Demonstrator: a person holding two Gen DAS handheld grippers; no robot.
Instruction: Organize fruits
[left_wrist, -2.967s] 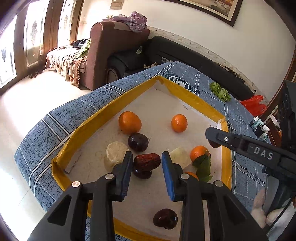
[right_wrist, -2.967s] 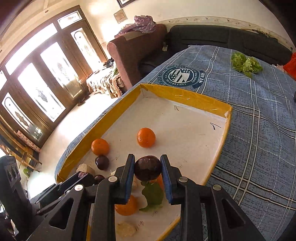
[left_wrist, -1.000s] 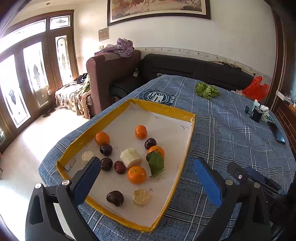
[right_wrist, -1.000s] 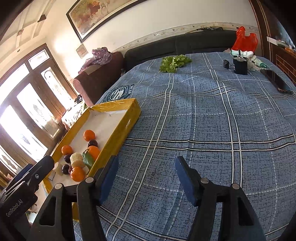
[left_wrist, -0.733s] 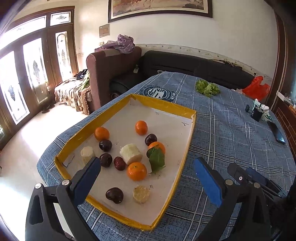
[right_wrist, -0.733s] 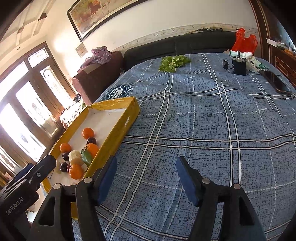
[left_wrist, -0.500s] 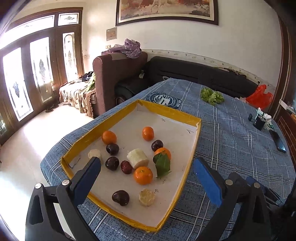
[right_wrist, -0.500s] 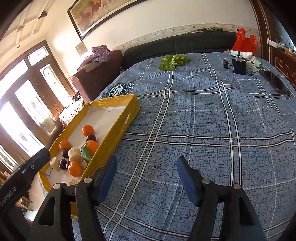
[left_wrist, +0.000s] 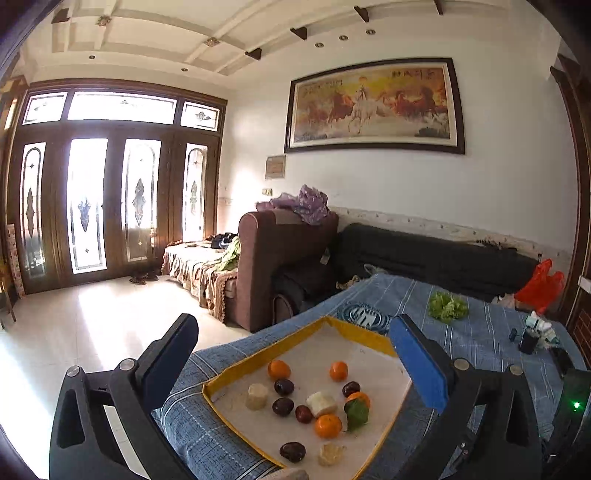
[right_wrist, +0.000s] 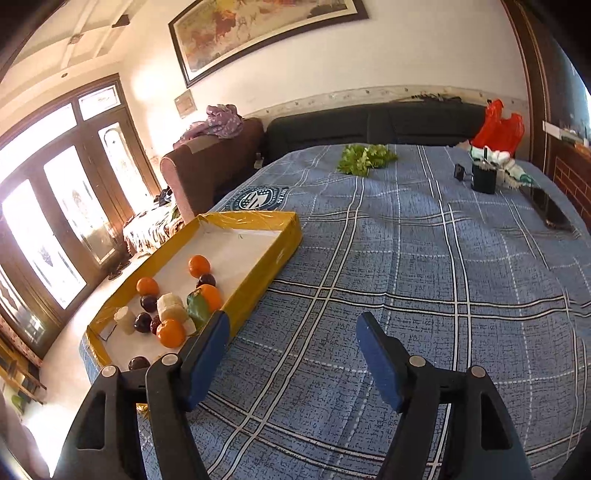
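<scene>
Yellow-rimmed tray (right_wrist: 258, 288), white floor, on the blue plaid cloth (right_wrist: 424, 295) of the tabletop. Contents: four oranges, one (left_wrist: 328, 425) near the front, one with a green leaf (left_wrist: 356, 413); several dark round fruits, one (left_wrist: 292, 451) nearest the front rim; pale cut chunks, one (left_wrist: 322, 403) at the middle. All fruit lies inside the tray.

Writing: round navy emblem (right_wrist: 258, 199) printed on the cloth beyond the tray; its lettering is too small to read. Framed horse painting (left_wrist: 373, 105) carries characters at top right, unreadable.

Left gripper (left_wrist: 295, 362): fingers spread wide, empty, held above the tray's near end. Three seconds ago they stood narrow around a dark red fruit in the tray.

Right gripper (right_wrist: 291, 354): fingers apart, empty, over bare cloth just right of the tray; they have just been opening. Three seconds ago they clasped a dark round fruit.

Also on the cloth: leafy greens (right_wrist: 364, 157), black cup (right_wrist: 484, 179).
</scene>
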